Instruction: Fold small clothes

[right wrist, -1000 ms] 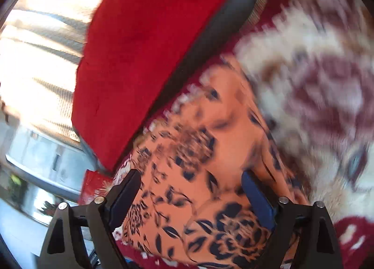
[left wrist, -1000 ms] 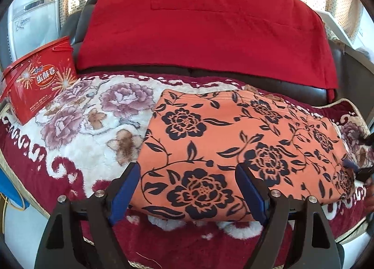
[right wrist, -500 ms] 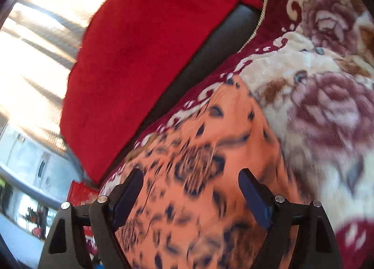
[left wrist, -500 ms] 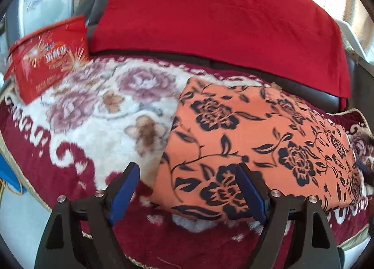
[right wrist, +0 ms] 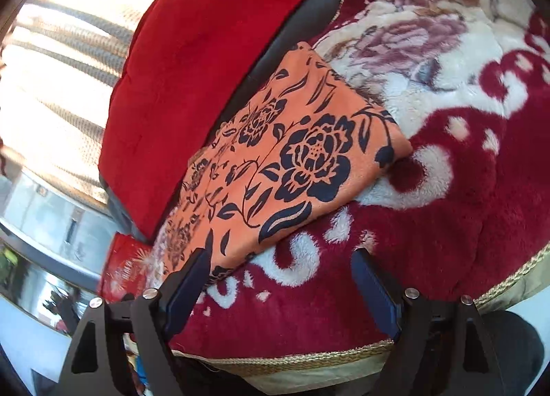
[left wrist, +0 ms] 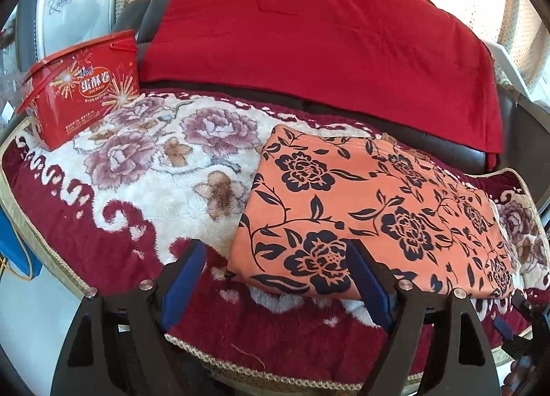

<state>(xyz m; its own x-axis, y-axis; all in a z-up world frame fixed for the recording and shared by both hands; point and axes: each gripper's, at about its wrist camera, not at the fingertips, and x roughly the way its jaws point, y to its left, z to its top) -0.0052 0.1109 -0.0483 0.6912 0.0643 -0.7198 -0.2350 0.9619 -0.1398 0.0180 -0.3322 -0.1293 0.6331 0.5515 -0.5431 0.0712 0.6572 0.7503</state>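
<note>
The left gripper (left wrist: 275, 279) stood with its blue-padded jaws wide apart and clamped on nothing. The near left corner of the folded cloth (left wrist: 371, 210) lay just ahead of it, between the lines of the two jaws, and no pad pressed on it. The right gripper (right wrist: 282, 286) was likewise spread wide and empty. Its jaws had just been closing slightly, with nothing between them but the blanket (right wrist: 429, 196) below. In the right wrist view the cloth (right wrist: 275, 162), orange with black flowers, lay ahead and to the left of that gripper, its near edge just beside the left finger (right wrist: 187, 289); contact could not be confirmed.

The cloth rested flat on the flowered plush blanket (left wrist: 144, 183), which covered the seat of a dark sofa (left wrist: 447, 141). A red throw (left wrist: 309, 38) hung over the sofa back, beyond the cloth.

A red tin (left wrist: 82, 86) stood on the blanket far ahead-left of the left gripper. It bore large white Chinese characters on an oval label; the smaller print beneath was not legible.
</note>
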